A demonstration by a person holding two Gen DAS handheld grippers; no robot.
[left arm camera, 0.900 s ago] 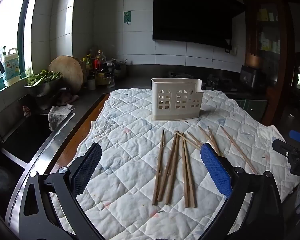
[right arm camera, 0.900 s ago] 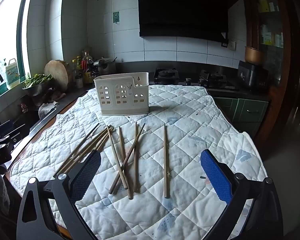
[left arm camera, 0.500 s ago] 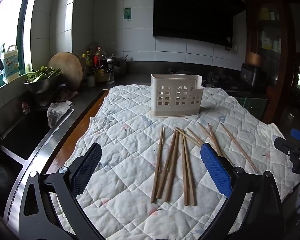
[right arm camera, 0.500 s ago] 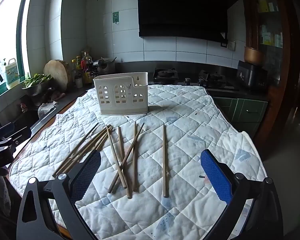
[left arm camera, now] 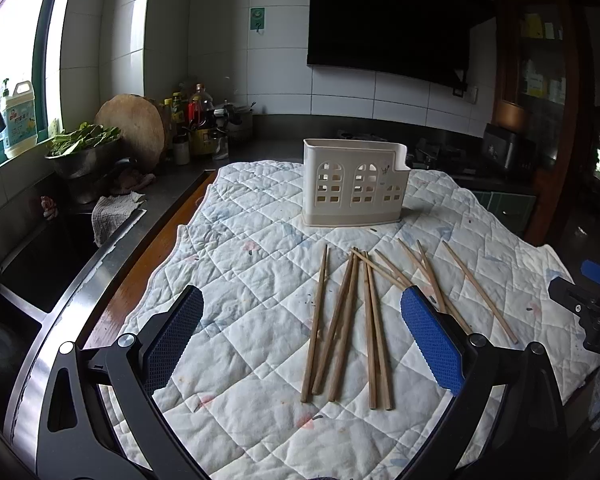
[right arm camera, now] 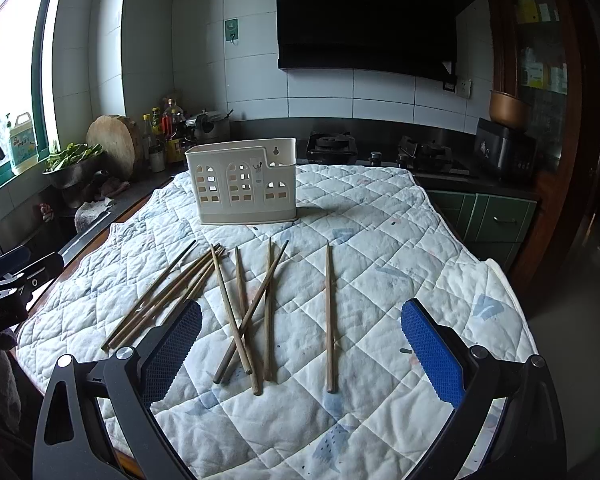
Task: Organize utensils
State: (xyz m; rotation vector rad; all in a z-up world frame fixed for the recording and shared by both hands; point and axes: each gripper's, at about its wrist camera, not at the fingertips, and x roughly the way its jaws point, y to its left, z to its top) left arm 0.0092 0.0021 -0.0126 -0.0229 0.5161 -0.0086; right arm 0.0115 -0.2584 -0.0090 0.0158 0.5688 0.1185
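Several wooden chopsticks (left arm camera: 342, 328) lie loose on a white quilted cloth (left arm camera: 251, 264), fanned out in front of a cream utensil holder (left arm camera: 354, 184) with arched cut-outs. My left gripper (left arm camera: 302, 336) hovers open over the near left part of the cloth, nothing between its blue pads. In the right wrist view the same chopsticks (right arm camera: 239, 312) and one apart from the rest (right arm camera: 330, 320) lie ahead of my right gripper (right arm camera: 300, 344), which is also open and empty. The holder (right arm camera: 243, 180) stands upright behind them. Each gripper shows at the other view's edge.
A sink (left arm camera: 31, 264) and a bowl of greens (left arm camera: 81, 152) are at the left, with a round board (left arm camera: 133, 130), bottles (left arm camera: 195, 120) and a rag (left arm camera: 113, 212). A stove (right arm camera: 384, 152) runs along the back; green cabinets (right arm camera: 496, 216) and open floor lie beyond the cloth's right edge.
Both views have shifted slightly: the chopsticks and holder sit a little higher and closer in the frames. Both grippers stay open and empty.
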